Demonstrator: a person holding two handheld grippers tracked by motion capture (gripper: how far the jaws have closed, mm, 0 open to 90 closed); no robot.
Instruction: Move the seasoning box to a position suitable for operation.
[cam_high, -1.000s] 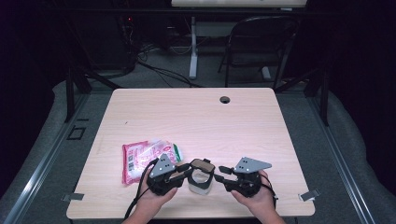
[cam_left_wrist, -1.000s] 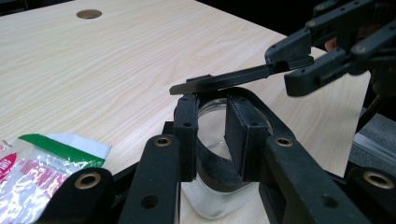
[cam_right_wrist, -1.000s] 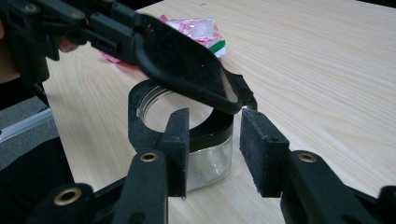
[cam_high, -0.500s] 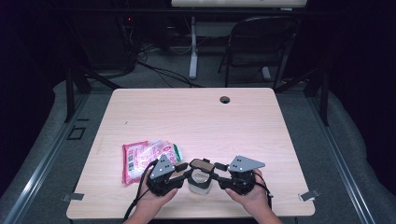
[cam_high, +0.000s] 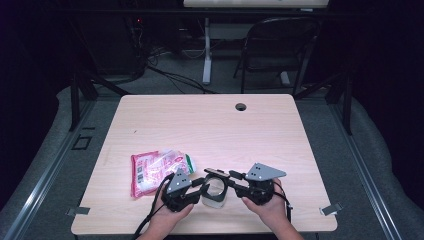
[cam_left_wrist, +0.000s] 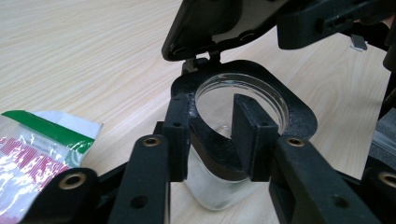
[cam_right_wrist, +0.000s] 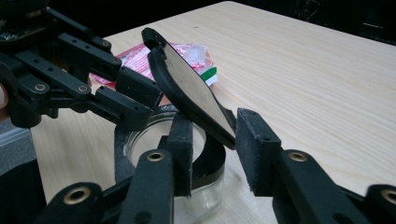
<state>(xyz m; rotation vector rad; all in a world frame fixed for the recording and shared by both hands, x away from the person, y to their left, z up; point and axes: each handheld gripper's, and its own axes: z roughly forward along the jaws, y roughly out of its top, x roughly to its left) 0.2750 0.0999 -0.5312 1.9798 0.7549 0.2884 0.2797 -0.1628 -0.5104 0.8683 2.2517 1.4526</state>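
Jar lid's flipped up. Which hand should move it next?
Right. The right gripper has jaws that were just closing; they straddle the raised lid without pinching it yet. The left gripper, jaws also just closing, clamps the jar rim, steadying it.

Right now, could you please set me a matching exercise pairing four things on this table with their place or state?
Things:
1. black lid
2. jar
3. pink packet
4. round hole

Place or state:
a. near the far edge of the table
b. tilted up, open
c. lying flat, left of the jar
d. clear glass, standing upright

Pairs: 1-b, 2-d, 3-c, 4-a
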